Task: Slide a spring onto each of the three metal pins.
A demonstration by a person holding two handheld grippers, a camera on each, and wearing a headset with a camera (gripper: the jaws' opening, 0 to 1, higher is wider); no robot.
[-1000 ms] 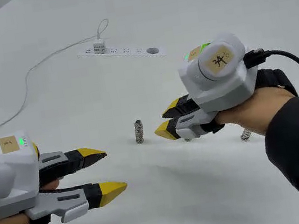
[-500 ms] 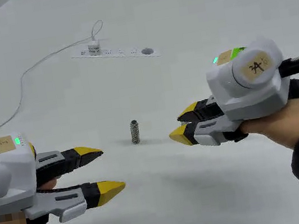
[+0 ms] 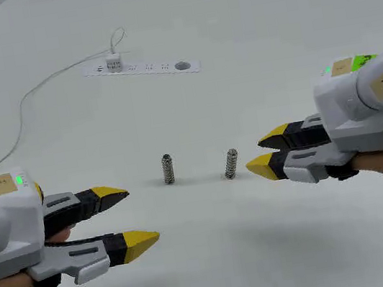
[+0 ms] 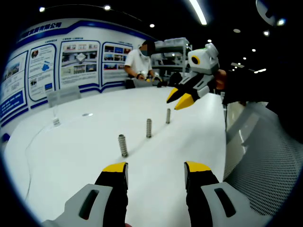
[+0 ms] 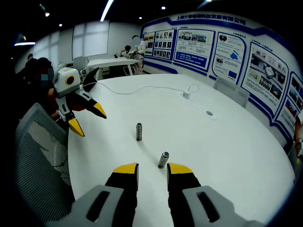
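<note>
Two upright metal springs stand on the white table [image 3: 215, 249]: the left spring [image 3: 167, 170] and the middle spring [image 3: 231, 163]. In the left gripper view three springs stand in a row: near [image 4: 123, 145], middle [image 4: 148, 128] and far [image 4: 168, 116]. My right gripper [image 3: 264, 151] hovers just right of the middle spring, open, holding nothing. Its own view has the middle spring [image 5: 163, 160] just ahead of its jaws and the left spring [image 5: 138, 131] farther off. My left gripper [image 3: 131, 215] waits open and empty at the front left, short of the left spring.
A white power strip [image 3: 142, 68] with a plugged-in adapter lies at the back, its cable [image 3: 19, 116] curving to the left. A mesh chair back [image 5: 40, 156] stands by the table's near edge. A person [image 4: 139, 59] stands far behind the table.
My right gripper has drawn back to the right, away from the middle spring, which now stands uncovered on the table. The left gripper has stayed put.
</note>
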